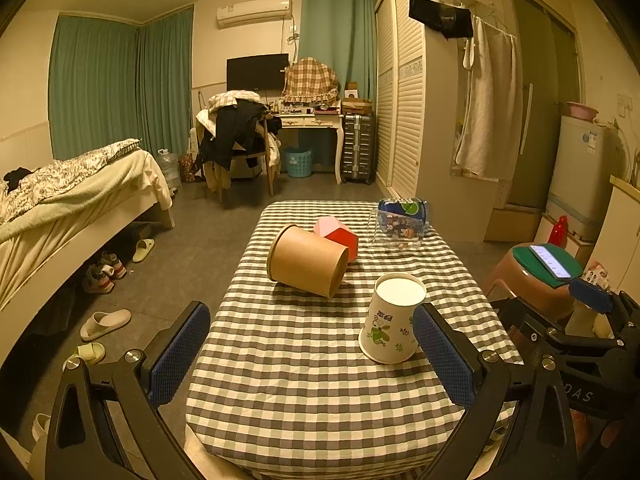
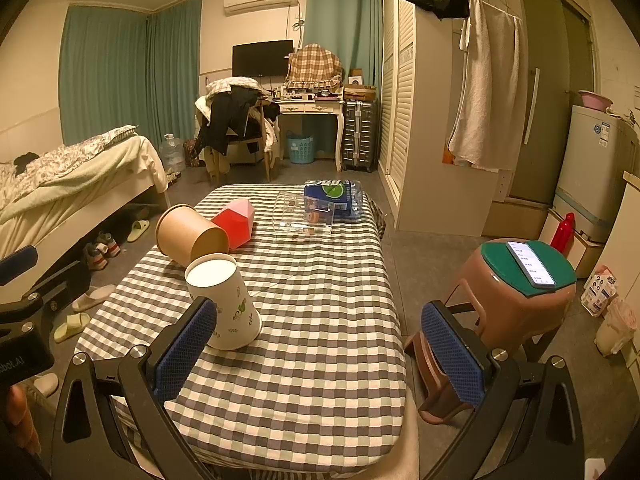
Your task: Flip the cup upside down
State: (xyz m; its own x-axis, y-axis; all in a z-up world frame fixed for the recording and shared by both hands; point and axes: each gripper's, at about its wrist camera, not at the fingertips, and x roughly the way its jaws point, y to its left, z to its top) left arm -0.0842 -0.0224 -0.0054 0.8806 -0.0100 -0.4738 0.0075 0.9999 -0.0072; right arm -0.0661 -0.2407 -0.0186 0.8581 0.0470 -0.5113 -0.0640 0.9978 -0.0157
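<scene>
A white paper cup (image 1: 392, 318) with a green cartoon print stands upside down on the checked tablecloth (image 1: 304, 360), wide rim down and flat base up. It also shows in the right wrist view (image 2: 222, 304). My left gripper (image 1: 316, 352) is open, and its right finger (image 1: 442, 354) is just beside the cup. My right gripper (image 2: 320, 354) is open and empty, with its left finger (image 2: 186, 350) close in front of the cup. Neither gripper holds anything.
A brown paper tub (image 1: 306, 260) lies on its side behind the cup, next to a red and pink box (image 1: 338, 236). A clear plastic box (image 1: 400, 230) and a blue pack (image 2: 334, 196) sit at the table's far end. A brown stool (image 2: 508, 300) with a phone stands to the right.
</scene>
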